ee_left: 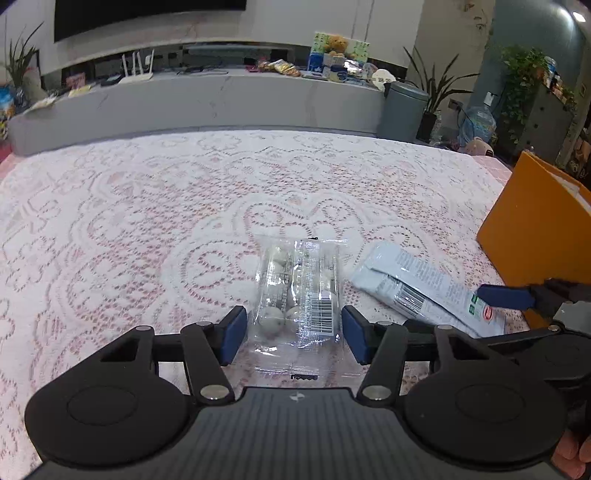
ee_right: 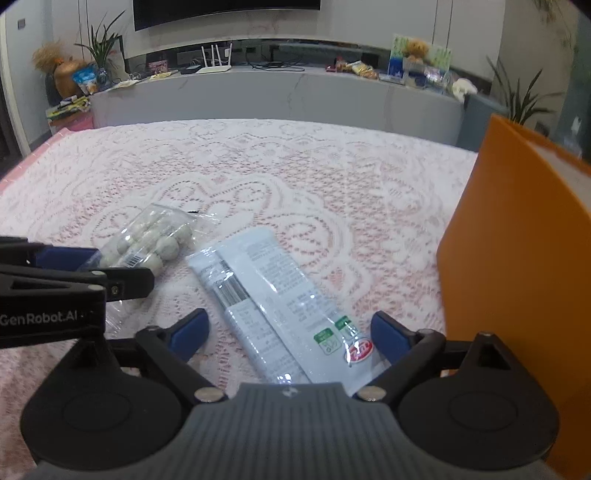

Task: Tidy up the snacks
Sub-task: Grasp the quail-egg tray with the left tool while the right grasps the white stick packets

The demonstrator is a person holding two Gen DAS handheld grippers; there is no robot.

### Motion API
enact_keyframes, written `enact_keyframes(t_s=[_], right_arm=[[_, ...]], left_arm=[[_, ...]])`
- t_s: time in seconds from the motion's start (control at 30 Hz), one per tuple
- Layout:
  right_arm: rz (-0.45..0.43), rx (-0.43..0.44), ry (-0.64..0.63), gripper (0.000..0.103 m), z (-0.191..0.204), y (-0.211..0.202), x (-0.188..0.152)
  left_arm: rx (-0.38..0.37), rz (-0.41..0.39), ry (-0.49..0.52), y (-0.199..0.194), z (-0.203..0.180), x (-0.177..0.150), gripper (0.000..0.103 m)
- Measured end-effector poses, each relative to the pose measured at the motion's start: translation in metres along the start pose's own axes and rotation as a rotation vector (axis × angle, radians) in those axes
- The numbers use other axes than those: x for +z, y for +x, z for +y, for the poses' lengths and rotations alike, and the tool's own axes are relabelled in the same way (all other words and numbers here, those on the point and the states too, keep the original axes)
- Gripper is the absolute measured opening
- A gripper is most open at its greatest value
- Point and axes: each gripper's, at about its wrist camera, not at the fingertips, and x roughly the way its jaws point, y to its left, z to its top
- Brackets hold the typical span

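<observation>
Both cameras ride just behind their own fingers, angled down over the lace tablecloth [ee_left: 147,206] toward the far TV console [ee_right: 280,92]. The left wrist view sits close over the clear bag of white balls [ee_left: 295,291]; the right, close over the pale blue packet [ee_right: 280,306]. Each view shows both packs and the orange box [ee_right: 517,258].

Grey media console [ee_left: 221,99], wall-mounted screen [ee_left: 147,14], houseplants [ee_left: 439,85]

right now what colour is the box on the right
Orange box, clearest in the right wrist view.
</observation>
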Motion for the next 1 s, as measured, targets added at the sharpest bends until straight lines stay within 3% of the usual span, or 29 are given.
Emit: enact_keyframes(t_s=[0.07, 0.33, 0.5, 0.7, 0.87, 1.0], right_arm=[[-0.006, 0.006, -0.013, 0.067, 0.002, -0.004, 0.001], [0.067, 0.121, -0.005, 0.062, 0.018, -0.018, 0.001], [0.091, 0.191, -0.016, 0.065, 0.031, -0.027, -0.004], [0.022, 0.151, -0.137, 0.08, 0.037, -0.024, -0.006], [0.0, 0.147, -0.197, 0.084, 0.042, -0.02, -0.01], [0.005, 0.167, -0.2, 0.087, 0.041, -0.014, -0.013]], left_arm=[[0.005, 0.004, -0.013, -0.006, 0.003, 0.0, 0.063], [0.011, 0.079, -0.14, -0.037, 0.018, -0.007, 0.062], [0.04, 0.102, -0.117, -0.039, 0.02, -0.013, 0.062], [0.03, 0.104, -0.121, -0.029, 0.025, -0.015, 0.069], [0.033, 0.085, -0.071, -0.025, 0.021, -0.015, 0.078], [0.024, 0.07, -0.088, -0.021, 0.023, -0.013, 0.081]])
